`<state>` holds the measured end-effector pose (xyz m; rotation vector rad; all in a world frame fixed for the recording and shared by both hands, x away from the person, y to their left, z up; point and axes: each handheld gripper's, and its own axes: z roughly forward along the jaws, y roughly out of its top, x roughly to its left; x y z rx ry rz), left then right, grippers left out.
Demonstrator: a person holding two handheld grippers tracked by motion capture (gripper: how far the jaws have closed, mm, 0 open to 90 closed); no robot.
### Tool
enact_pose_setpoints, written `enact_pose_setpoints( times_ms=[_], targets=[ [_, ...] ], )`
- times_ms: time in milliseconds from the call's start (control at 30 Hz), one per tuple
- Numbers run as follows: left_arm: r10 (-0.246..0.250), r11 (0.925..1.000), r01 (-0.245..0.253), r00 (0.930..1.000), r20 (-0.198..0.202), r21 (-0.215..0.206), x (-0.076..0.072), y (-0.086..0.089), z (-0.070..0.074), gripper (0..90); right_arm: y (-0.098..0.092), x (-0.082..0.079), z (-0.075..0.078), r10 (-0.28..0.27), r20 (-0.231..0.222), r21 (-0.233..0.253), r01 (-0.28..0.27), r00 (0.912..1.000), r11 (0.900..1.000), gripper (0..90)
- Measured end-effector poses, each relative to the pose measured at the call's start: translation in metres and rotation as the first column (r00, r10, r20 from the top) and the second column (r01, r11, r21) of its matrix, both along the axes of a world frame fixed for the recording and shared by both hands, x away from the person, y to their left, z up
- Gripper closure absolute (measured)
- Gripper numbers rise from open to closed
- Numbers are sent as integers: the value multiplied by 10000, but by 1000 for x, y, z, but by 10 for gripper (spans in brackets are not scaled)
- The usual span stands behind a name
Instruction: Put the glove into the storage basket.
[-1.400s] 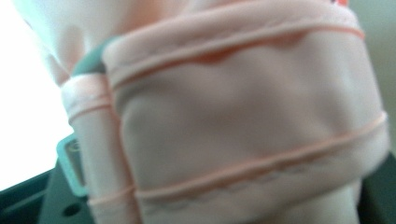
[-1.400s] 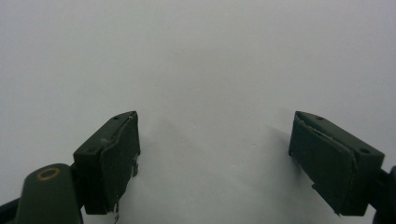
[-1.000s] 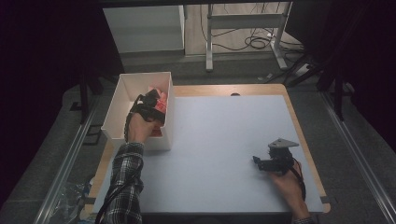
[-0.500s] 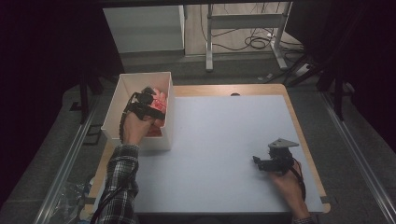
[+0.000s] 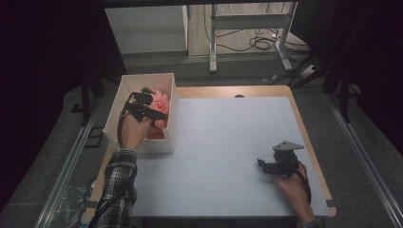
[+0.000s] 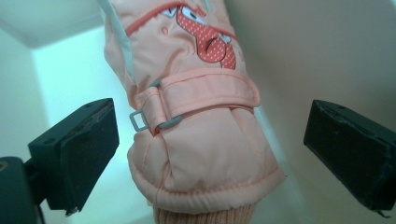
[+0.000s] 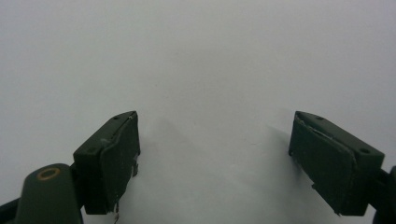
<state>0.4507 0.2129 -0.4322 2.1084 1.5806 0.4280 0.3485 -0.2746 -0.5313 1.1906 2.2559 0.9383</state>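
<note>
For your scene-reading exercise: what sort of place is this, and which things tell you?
Probably a lab or workshop: a bare table, cables on the floor, and a hand-held left gripper open around a pink glove in a white box.

The table point(image 5: 228, 142) is seen from above and the near side by the high view, facing fwd and down. The left gripper view is held very close to a pink glove point(image 6: 196, 116) inside the white box point(image 5: 124, 90), also seen in the high view. The right gripper view is aimed low along the table.

Left gripper point(image 5: 151, 112) and right gripper point(image 5: 264, 166) both hold their jaws wide apart.
</note>
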Motion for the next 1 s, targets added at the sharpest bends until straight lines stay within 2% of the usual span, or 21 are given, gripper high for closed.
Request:
enact_pose_setpoints(
  times_ms=[200, 400, 533, 733, 1000],
  targets=[
    [-129, 9995, 143, 9984, 543, -265, -7, 2, 8, 29, 0, 0, 0, 2, 3, -2, -2, 10000, 10000, 166],
    [-307, 9990, 336, 9953, 916, -302, -14, 3, 14, 24, 0, 0, 0, 0, 3, -1, 0, 10000, 10000, 167],
    [-465, 9979, 516, 9917, 1202, -393, -19, 3, 19, 23, 0, 0, 0, 3, 4, -1, -3, 10000, 10000, 167],
    [-752, 9927, 879, 9865, 1454, -831, -27, 4, 24, 22, 0, 0, 0, 4, 6, -4, -4, 10000, 10000, 167],
    [-1058, 9880, 1246, 9767, 1868, -915, -39, 2, 33, 22, 0, 0, 0, 5, 6, -5, -5, 10000, 10000, 167]
  ],
)
